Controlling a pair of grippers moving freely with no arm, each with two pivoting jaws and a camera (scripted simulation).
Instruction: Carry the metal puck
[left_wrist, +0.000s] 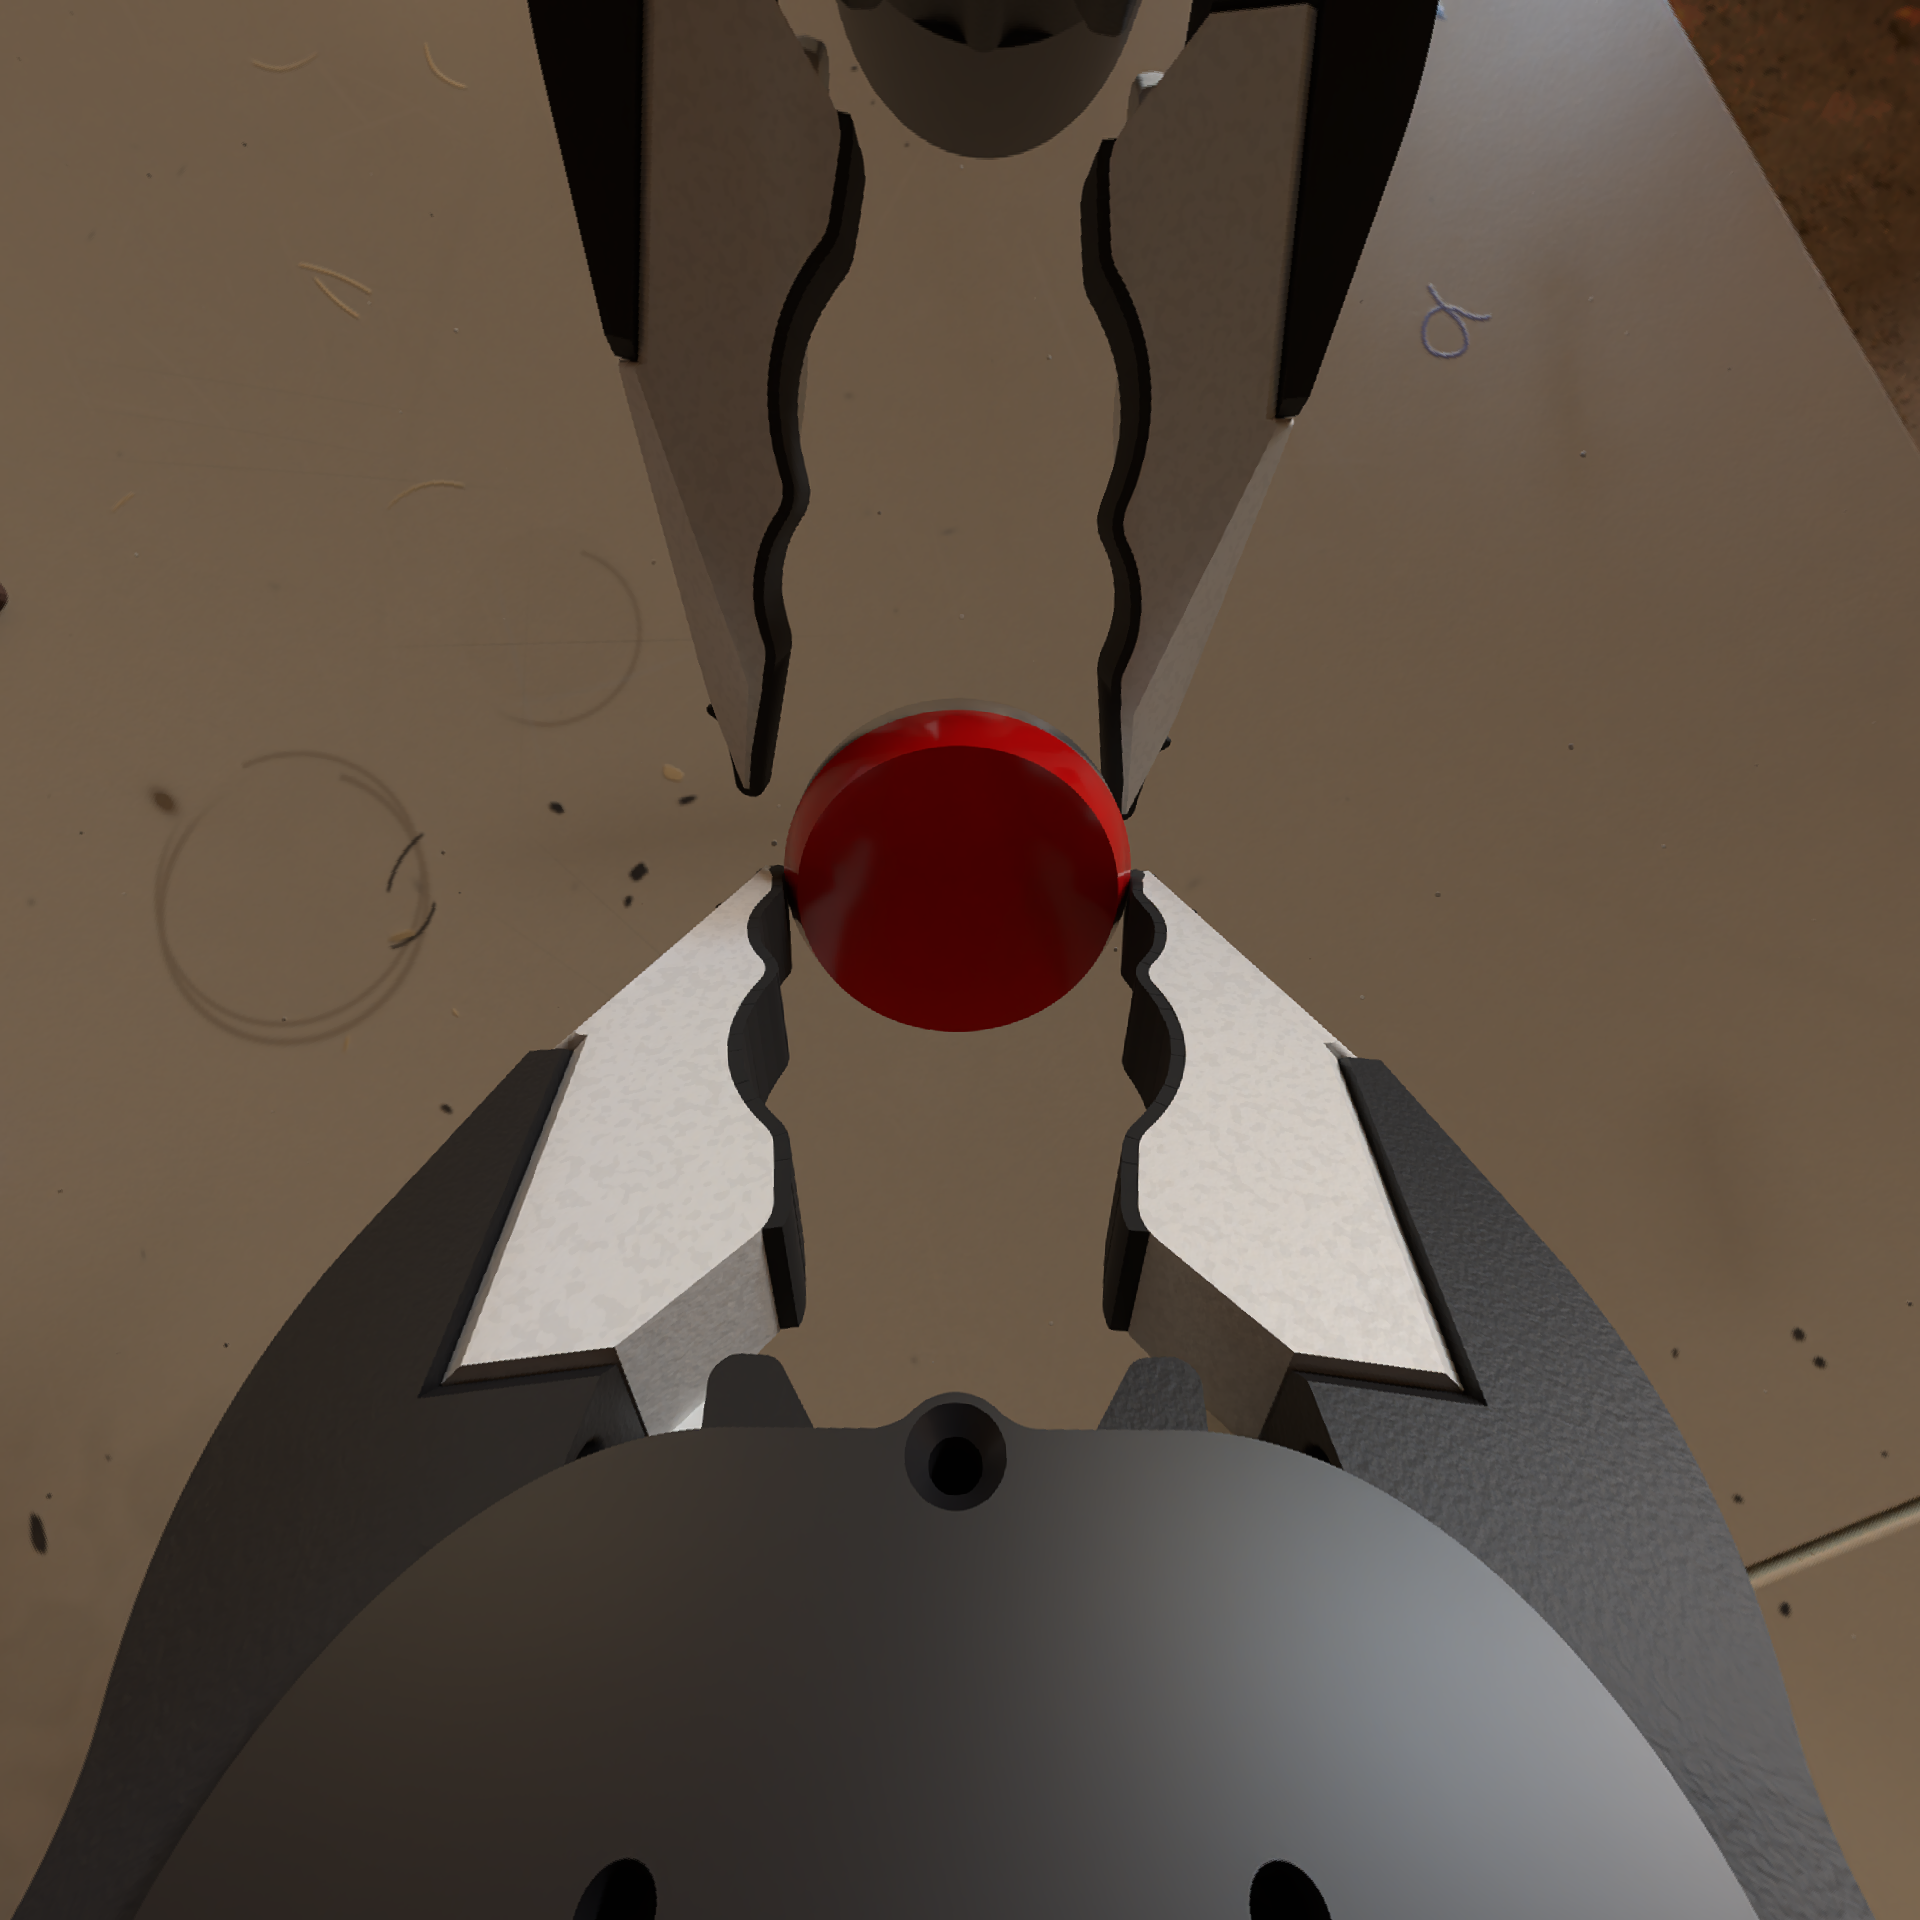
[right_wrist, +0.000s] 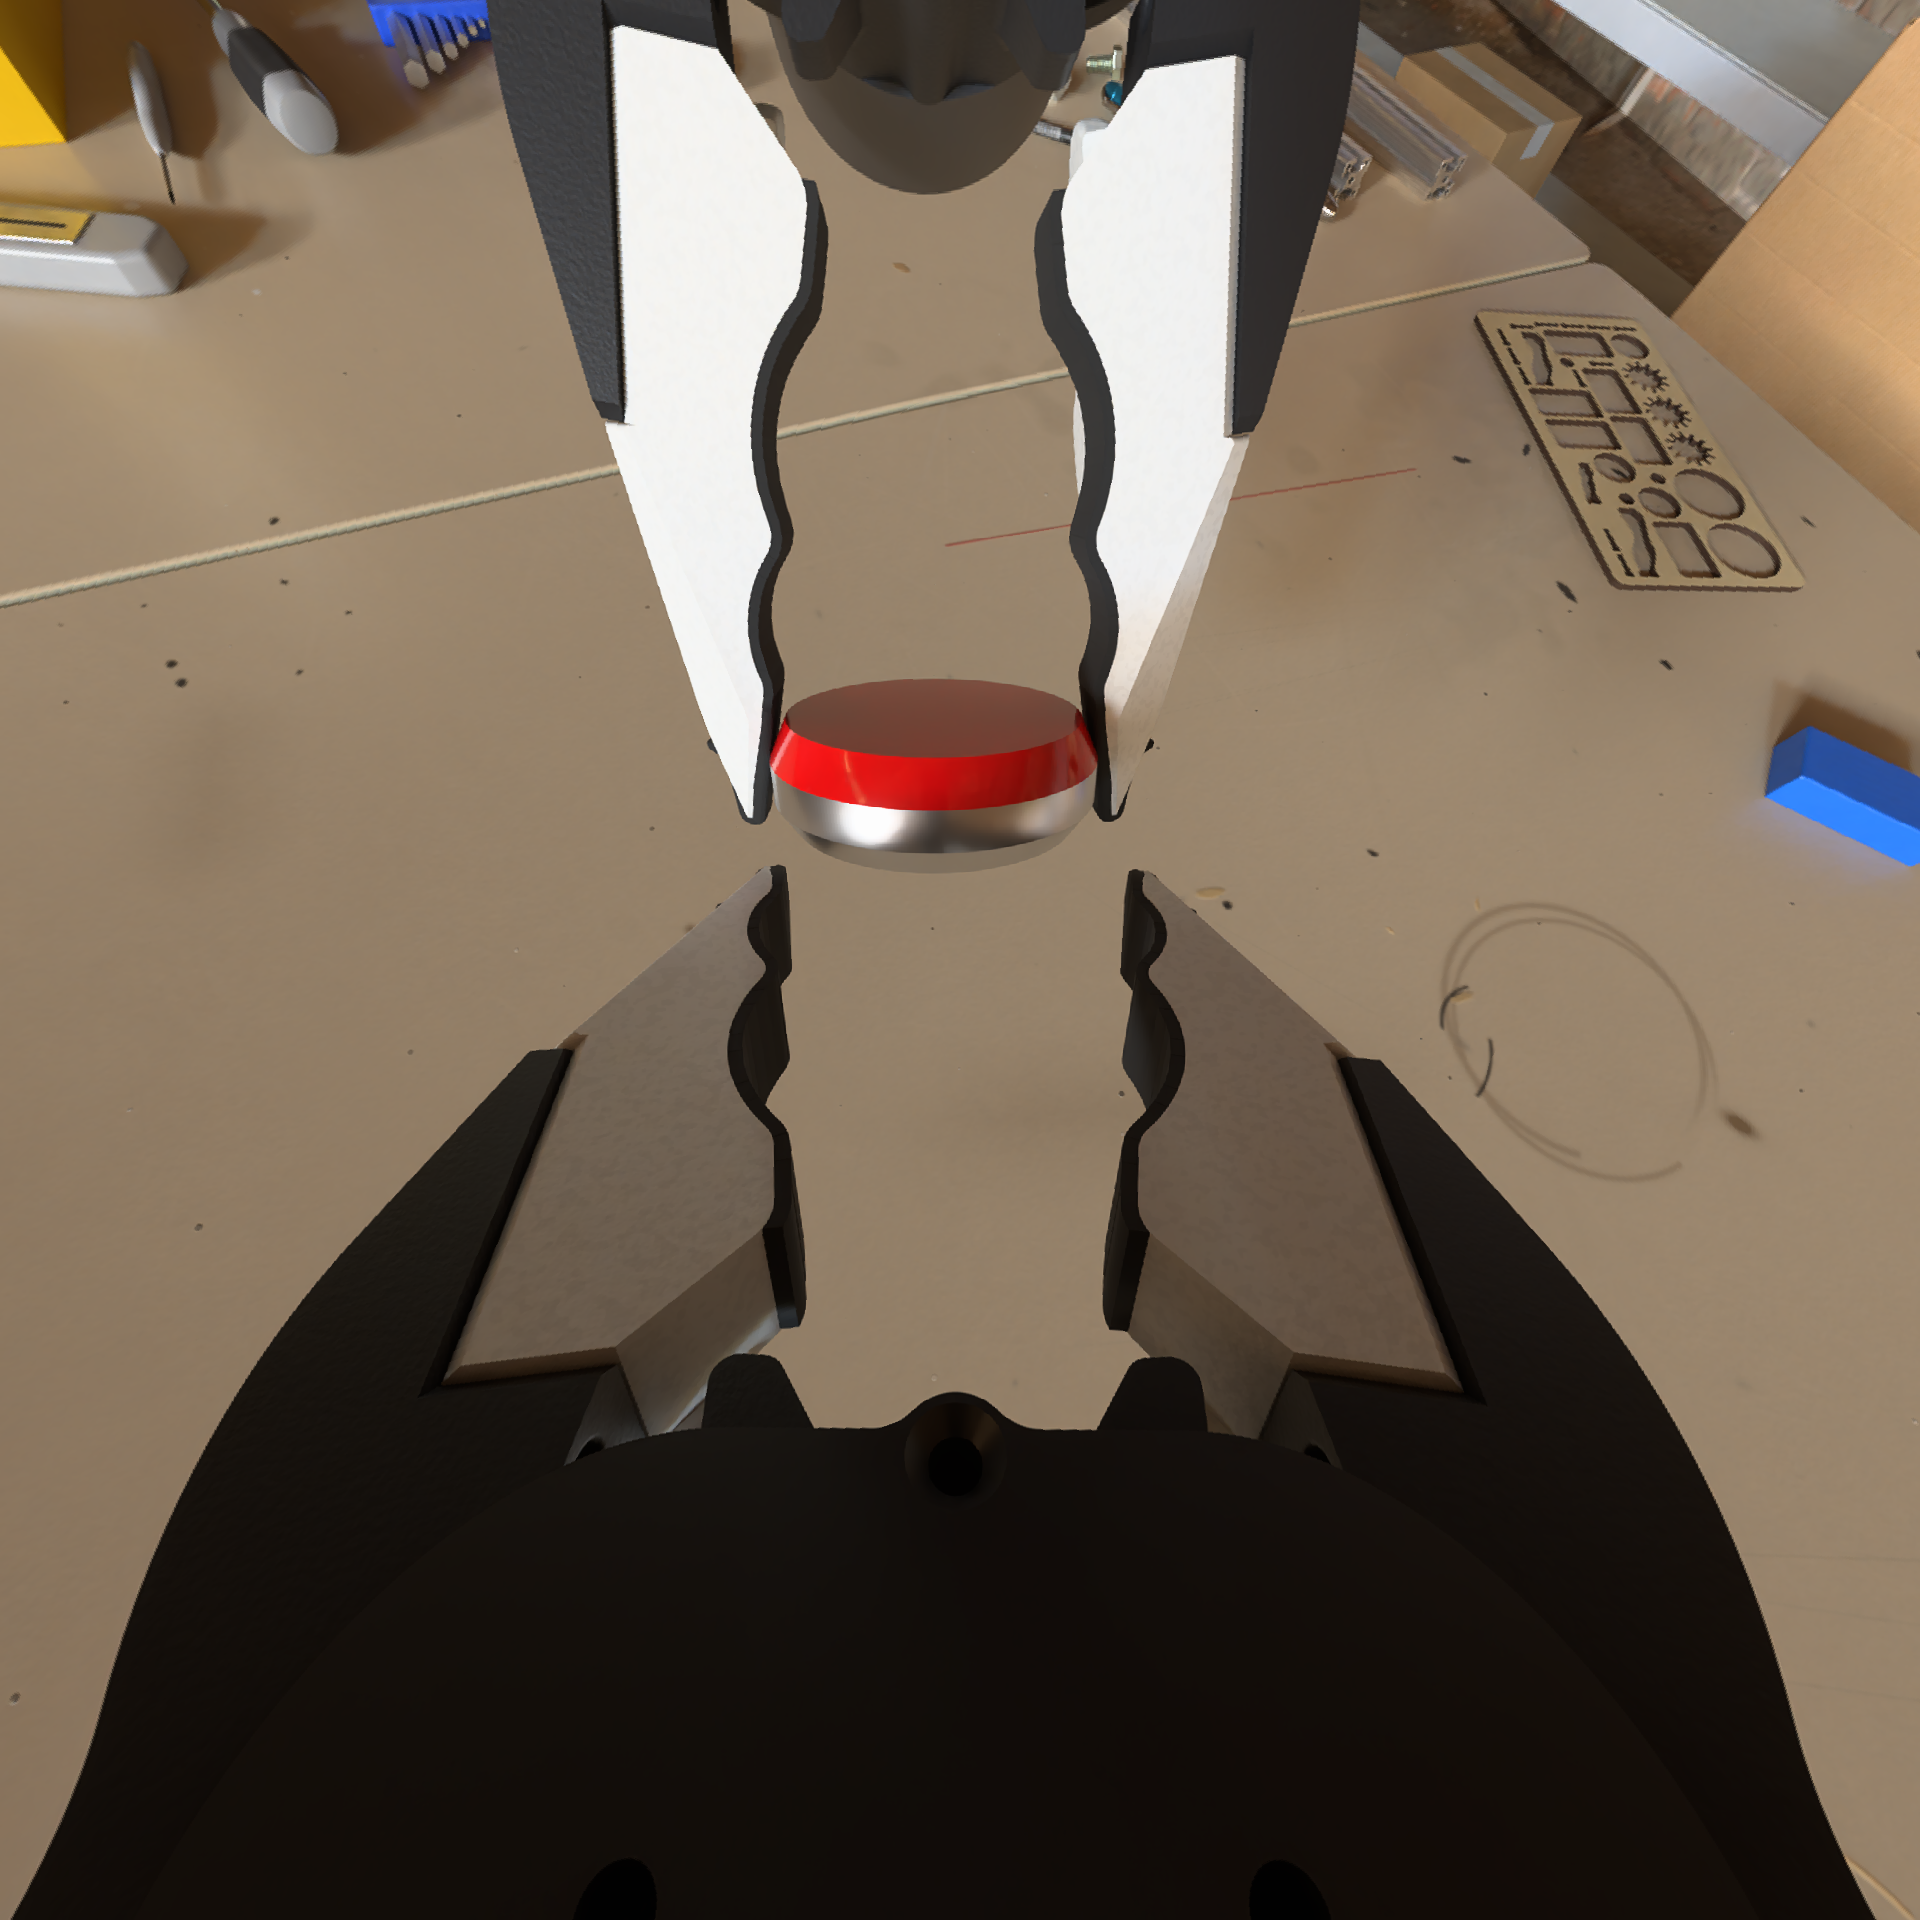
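The metal puck (left_wrist: 956, 883) is a round disc with a red top and a shiny steel base. My left gripper (left_wrist: 956, 883) is shut on it, one fingertip on each side. In the right wrist view the puck (right_wrist: 932, 769) hangs between the left gripper's (right_wrist: 932, 816) white fingers, above the tan table (right_wrist: 416, 831). My right gripper (right_wrist: 956, 878) faces it head on, open and empty, with its tips just short of the puck. In the left wrist view the right gripper (left_wrist: 940, 790) comes down from the top, tips level with the puck's far edge.
Screwdrivers (right_wrist: 275, 94), a yellow box (right_wrist: 26, 73) and a grey tool (right_wrist: 83, 249) lie at the far left. A cut-out template board (right_wrist: 1642, 457), a blue block (right_wrist: 1844, 795) and a cardboard box (right_wrist: 1818, 208) are on the right. The table edge (left_wrist: 1766, 208) runs at the upper right.
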